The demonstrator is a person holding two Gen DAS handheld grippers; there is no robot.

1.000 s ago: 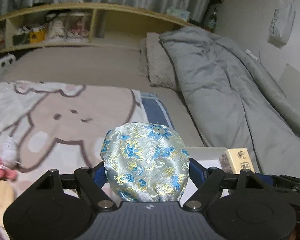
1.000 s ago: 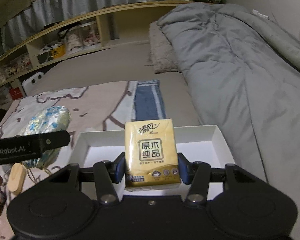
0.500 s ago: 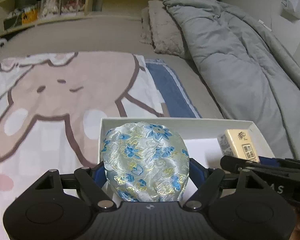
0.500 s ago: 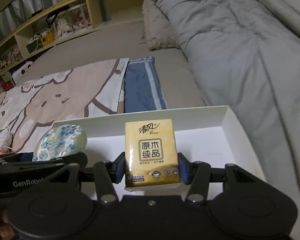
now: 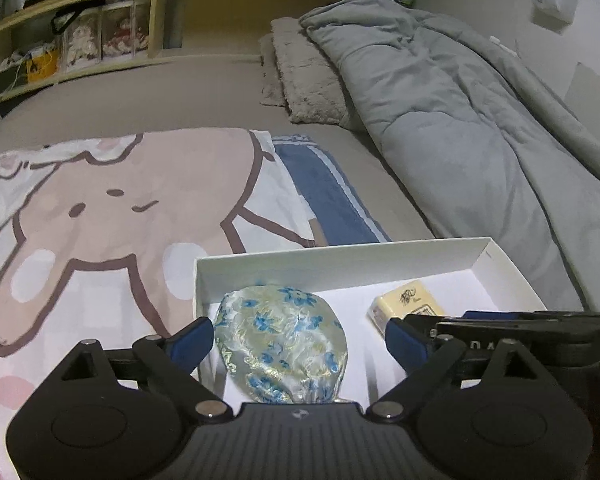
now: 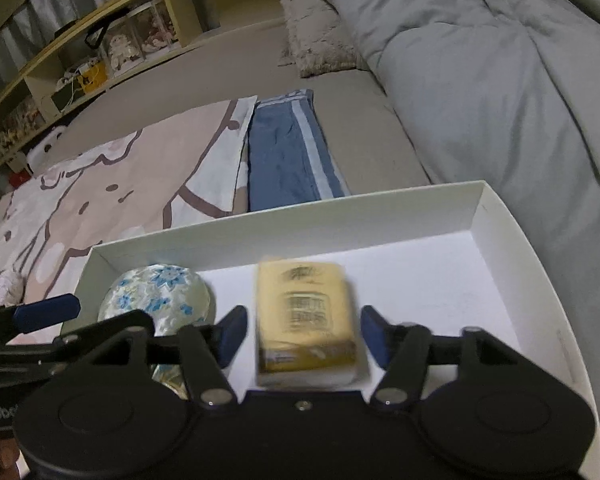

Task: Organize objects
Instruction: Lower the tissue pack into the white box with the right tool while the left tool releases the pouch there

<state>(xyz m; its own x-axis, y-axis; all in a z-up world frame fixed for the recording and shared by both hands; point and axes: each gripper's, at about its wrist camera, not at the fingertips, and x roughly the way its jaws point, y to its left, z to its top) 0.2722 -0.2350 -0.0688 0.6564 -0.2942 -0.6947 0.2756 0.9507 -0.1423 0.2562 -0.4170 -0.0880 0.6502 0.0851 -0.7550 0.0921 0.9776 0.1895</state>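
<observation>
A floral silk pouch (image 5: pixel 282 344) lies in the left end of a white box (image 5: pixel 340 266). My left gripper (image 5: pixel 296 342) is open around it, its blue pads apart from the fabric. A yellow tissue pack (image 6: pixel 306 320), blurred, sits in the box (image 6: pixel 284 236) between the open fingers of my right gripper (image 6: pixel 304 334), apart from both pads. The pack (image 5: pixel 406 300) also shows in the left wrist view, and the pouch (image 6: pixel 158 294) in the right wrist view.
The box rests on a bed with a cartoon blanket (image 5: pixel 112 208) and a folded blue cloth (image 6: pixel 284 152). A grey duvet (image 5: pixel 460 120) lies to the right, a pillow (image 5: pixel 308 76) behind. Wooden shelves (image 5: pixel 100 40) line the far side.
Both grippers moved over the box and opened. The pouch and the tissue pack were let go and now lie inside the box.
</observation>
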